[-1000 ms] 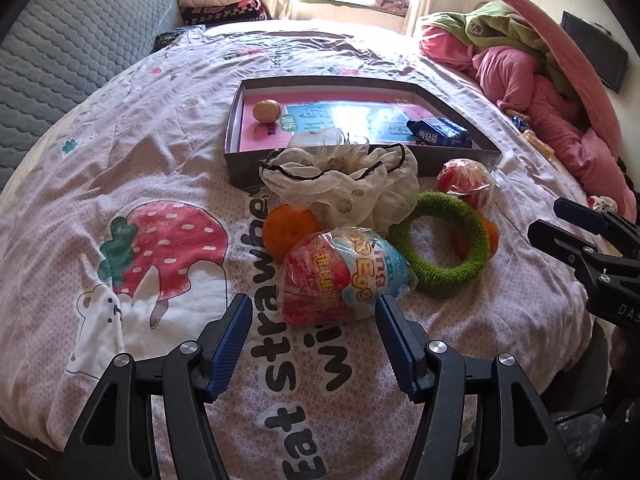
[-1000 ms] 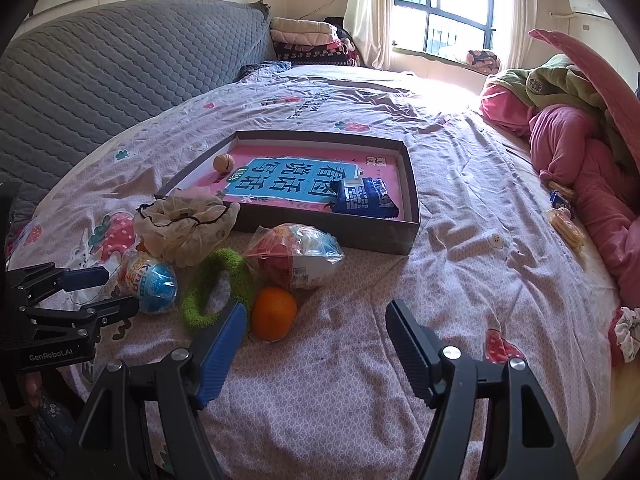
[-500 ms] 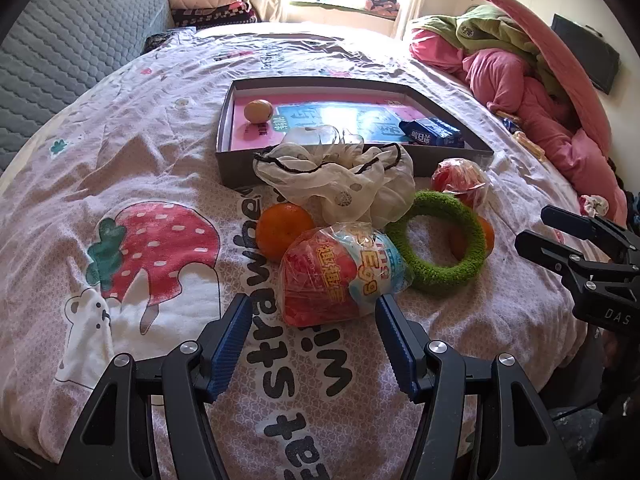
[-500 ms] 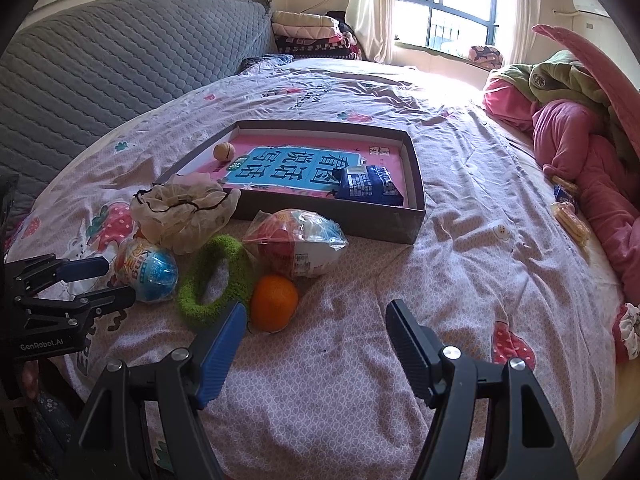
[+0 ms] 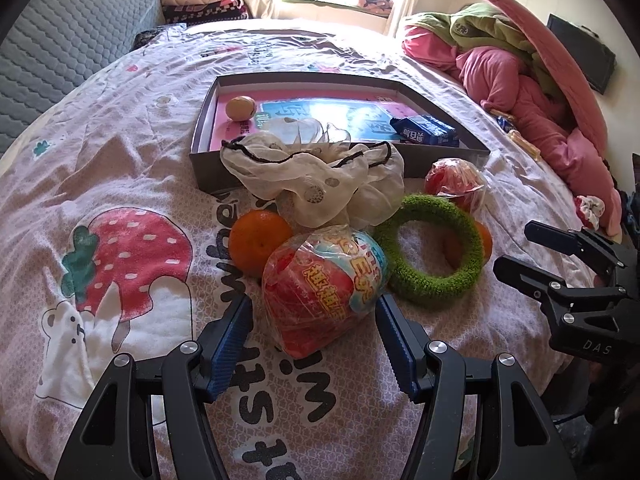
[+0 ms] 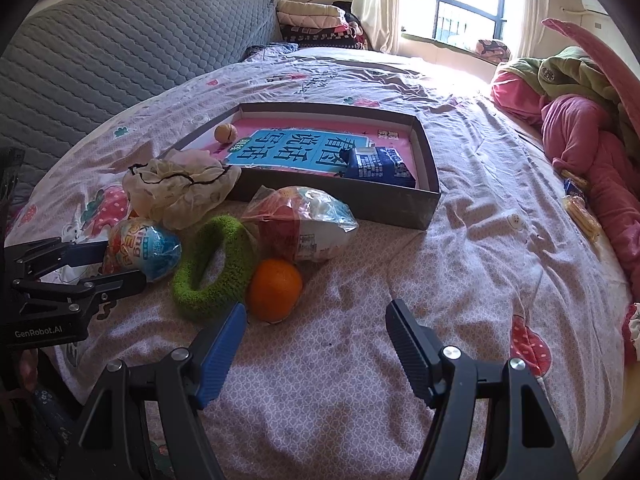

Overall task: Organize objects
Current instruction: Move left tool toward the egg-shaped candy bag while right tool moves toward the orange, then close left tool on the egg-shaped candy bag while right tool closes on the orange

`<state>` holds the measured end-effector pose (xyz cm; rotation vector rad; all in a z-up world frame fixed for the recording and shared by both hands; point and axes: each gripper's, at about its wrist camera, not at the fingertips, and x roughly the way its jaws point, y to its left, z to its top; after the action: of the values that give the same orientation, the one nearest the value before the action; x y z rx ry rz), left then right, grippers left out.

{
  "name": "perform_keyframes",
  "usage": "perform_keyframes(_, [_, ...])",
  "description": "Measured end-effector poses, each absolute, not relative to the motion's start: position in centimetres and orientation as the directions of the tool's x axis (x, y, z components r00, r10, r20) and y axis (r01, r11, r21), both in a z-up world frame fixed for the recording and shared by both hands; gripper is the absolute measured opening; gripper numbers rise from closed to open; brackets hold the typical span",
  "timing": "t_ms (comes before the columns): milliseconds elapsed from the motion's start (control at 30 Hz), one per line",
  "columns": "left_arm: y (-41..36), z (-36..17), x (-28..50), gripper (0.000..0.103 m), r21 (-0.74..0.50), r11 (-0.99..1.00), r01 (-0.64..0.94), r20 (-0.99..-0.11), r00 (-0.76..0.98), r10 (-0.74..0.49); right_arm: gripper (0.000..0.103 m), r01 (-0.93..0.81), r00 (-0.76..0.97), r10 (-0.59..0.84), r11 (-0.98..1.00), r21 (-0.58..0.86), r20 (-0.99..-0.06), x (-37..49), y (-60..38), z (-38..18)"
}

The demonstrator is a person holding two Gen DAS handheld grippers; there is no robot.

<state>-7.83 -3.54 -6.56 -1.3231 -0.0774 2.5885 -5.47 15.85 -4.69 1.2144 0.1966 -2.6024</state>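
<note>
Our left gripper, jaws apart, straddles the wrapped toy egg; right gripper apart w/ nothing between, near orange.

Sunlit window behind quilted bed
</note>
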Motion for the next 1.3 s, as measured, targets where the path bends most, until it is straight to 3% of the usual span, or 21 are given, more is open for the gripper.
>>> perform_keyframes(1100, [-2.1, -7.4, -9.2, 0.063, -0.190, -0.960, -0.204, -0.792, -0.546, 0.273, 0.072, 0.328, -0.585, -0.220, -0.944, 0.020, -0.781, -7.9, 13.8, -6.6])
perform_keyframes(1300, [-1.7, -7.4, -9.3, 0.063, -0.201, -0.957, -0.210, -0.787, -0.547, 0.285, 0.052, 0.320, -0.572, -0.225, -0.947, 0.039, -0.789, -8.2, 13.7, -7.2])
